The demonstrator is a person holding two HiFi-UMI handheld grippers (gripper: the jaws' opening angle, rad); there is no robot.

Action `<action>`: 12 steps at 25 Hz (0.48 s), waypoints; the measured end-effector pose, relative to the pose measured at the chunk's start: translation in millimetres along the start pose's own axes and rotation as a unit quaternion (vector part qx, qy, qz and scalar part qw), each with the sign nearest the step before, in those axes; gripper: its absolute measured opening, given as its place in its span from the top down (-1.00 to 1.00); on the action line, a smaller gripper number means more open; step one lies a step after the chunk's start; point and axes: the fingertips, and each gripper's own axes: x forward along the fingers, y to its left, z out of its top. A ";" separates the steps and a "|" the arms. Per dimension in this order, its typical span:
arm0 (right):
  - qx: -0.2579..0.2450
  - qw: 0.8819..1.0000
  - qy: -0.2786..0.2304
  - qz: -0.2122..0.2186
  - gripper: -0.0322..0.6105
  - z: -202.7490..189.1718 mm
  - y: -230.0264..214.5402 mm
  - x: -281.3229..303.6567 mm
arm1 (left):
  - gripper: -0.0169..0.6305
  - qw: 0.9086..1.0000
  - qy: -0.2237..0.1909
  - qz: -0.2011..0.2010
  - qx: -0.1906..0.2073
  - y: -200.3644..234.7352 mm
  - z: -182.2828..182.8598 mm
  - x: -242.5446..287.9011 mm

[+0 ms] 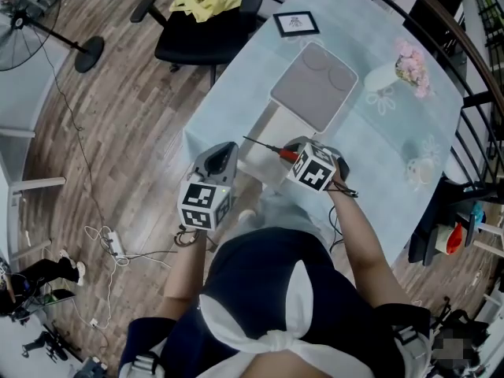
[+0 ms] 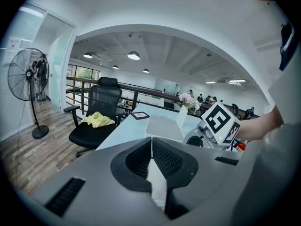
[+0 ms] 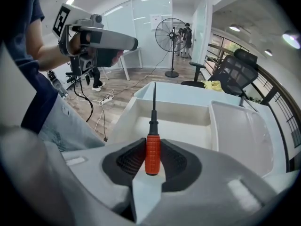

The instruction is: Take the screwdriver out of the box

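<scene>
- The screwdriver (image 3: pixel 152 147) is clamped by its ribbed orange-red handle between the two black pads of the right gripper (image 3: pixel 152 155). Its thin dark shaft points straight away from the jaws, toward the top of the right gripper view.
- We read those jaws as narrowly parted, only as wide as the handle, with a pad pressing on each side of it.
- In the head view the right gripper (image 1: pixel 295 153) sits just right of centre. The screwdriver (image 1: pixel 272 149) juts from it toward the upper left, and its shaft crosses above the open white box (image 1: pixel 256 165).
- In the right gripper view the box (image 3: pixel 174 121) lies directly beneath and beyond the shaft, and we see only its pale floor inside. Its lid (image 3: pixel 240 131) rests flat on the table just to the right.
- The left gripper (image 2: pixel 152 160) has its jaws closed together, the ribbed pads meeting along a thin seam with nothing held between them.
- In the head view the left gripper (image 1: pixel 220 158) hangs left of centre, beside the near left edge of the light-blue table (image 1: pixel 378 156), touching nothing we can see.
- Toward the top of the head view the lid (image 1: pixel 313 85) lies beyond the box. Farther up stand a small framed picture (image 1: pixel 296 24) and a black office chair (image 1: pixel 197 42) with a yellow cloth (image 1: pixel 206 2) on its seat.
</scene>
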 end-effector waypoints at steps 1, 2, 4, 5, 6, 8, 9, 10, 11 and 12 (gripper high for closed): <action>0.006 1.000 -0.005 -0.003 0.60 0.7 0.4 -1.8 | 0.88 1.000 0.000 0.001 -0.002 0.3 -1.0 -0.2; 0.011 1.000 -0.010 -0.006 0.60 1.0 1.0 -3.5 | 0.88 1.000 0.001 0.003 -0.005 0.8 -2.4 -0.5; 0.023 0.999 -0.021 -0.012 0.60 1.4 1.7 -6.2 | 0.88 1.000 0.002 0.004 -0.006 0.9 -4.3 -0.3; 0.028 0.999 -0.025 -0.014 0.60 1.5 1.5 -7.3 | 0.88 1.000 0.002 0.002 -0.005 0.2 -4.2 0.5; 0.033 0.999 -0.029 -0.015 0.60 1.6 1.2 -8.5 | 0.88 1.000 0.002 -0.002 -0.004 -1.1 -4.1 1.4; 0.041 0.998 -0.036 -0.019 0.60 1.8 1.2 -11.4 | 0.88 1.000 0.005 -0.006 -0.002 -3.0 -4.4 2.2; 0.045 0.998 -0.039 -0.021 0.60 2.0 1.6 -13.2 | 0.88 1.000 0.008 -0.005 -0.002 -3.7 -4.2 1.6; 0.050 0.998 -0.043 -0.024 0.60 2.5 2.1 -15.3 | 0.88 1.000 0.010 -0.004 -0.002 -4.6 -3.8 0.7; 0.055 0.997 -0.048 -0.026 0.60 3.3 2.5 -17.4 | 0.88 1.000 0.011 -0.005 -0.002 -5.7 -3.7 0.1; 0.059 0.996 -0.053 -0.028 0.60 4.4 2.7 -19.4 | 0.88 1.000 0.012 -0.006 -0.002 -6.8 -3.8 -0.2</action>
